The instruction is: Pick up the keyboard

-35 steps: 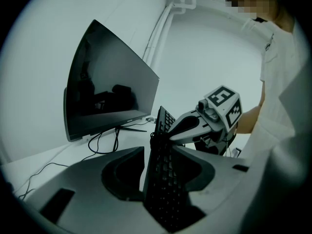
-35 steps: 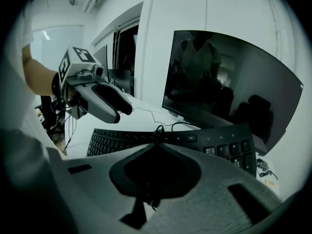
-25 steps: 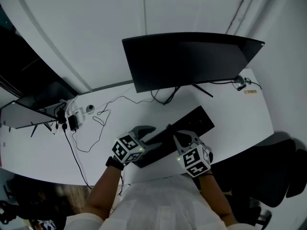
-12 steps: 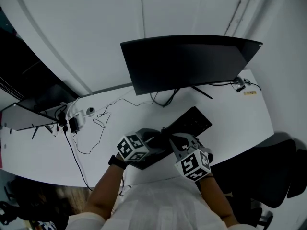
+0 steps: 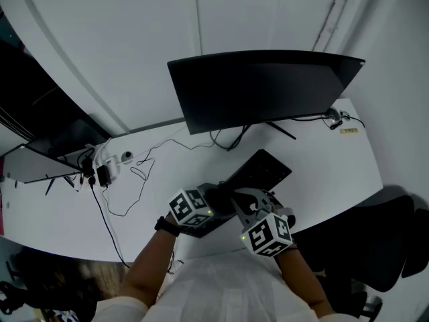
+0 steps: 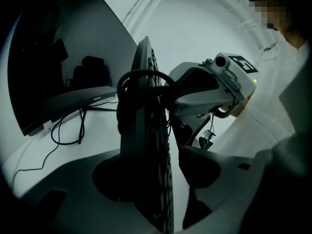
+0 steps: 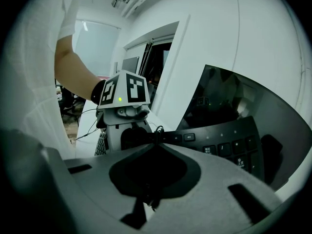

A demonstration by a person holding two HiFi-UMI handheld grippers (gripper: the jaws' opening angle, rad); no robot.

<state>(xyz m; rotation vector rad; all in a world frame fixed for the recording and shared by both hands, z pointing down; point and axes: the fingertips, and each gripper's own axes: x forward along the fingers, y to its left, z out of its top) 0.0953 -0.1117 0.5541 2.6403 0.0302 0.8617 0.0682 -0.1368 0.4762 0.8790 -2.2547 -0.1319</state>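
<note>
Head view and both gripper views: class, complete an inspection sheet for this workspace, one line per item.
Surface: white desk.
Job's things: black keyboard, angled across the desk, at both grippers.
Clutter: black adapter and small white device, far left.
Grippers: left gripper jaws have just been opening, keyboard edge-on between them, gap at one pad; right gripper shut on the keyboard's edge.
Cables: thin cable looping near the adapter; monitor cables by the stand.
Surroundings: curved monitor, white wall, black chair.
</note>
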